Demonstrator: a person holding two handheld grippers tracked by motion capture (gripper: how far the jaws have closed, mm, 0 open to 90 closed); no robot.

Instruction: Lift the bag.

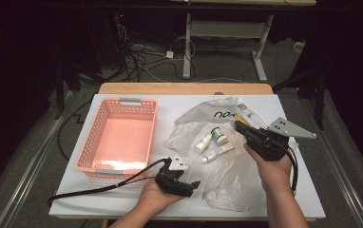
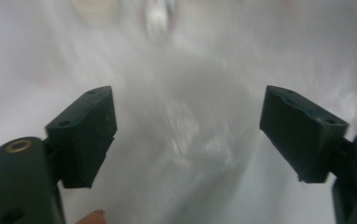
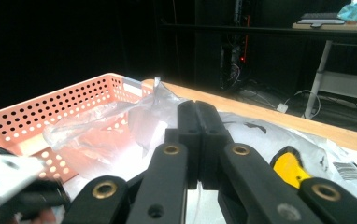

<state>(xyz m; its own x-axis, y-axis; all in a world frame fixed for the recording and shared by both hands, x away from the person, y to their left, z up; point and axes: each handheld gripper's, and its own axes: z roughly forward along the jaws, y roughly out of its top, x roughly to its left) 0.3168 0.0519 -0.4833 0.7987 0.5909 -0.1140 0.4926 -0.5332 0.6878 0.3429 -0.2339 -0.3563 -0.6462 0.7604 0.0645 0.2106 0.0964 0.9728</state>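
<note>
Now right gripper [image 3: 197, 140] pinches plastic bag [image 3: 120, 126].

Pink basket [image 1: 118, 137] takes up left part of worktop [image 1: 308, 199]; crumpled clear plastic bag [image 1: 227, 175] sprawls over centre-right w/ small bottle [image 1: 219, 136] and two tubes [image 1: 203, 143] on it; bare strip betw. basket and bag, passable; front-left edge and far-right strip free.
</note>
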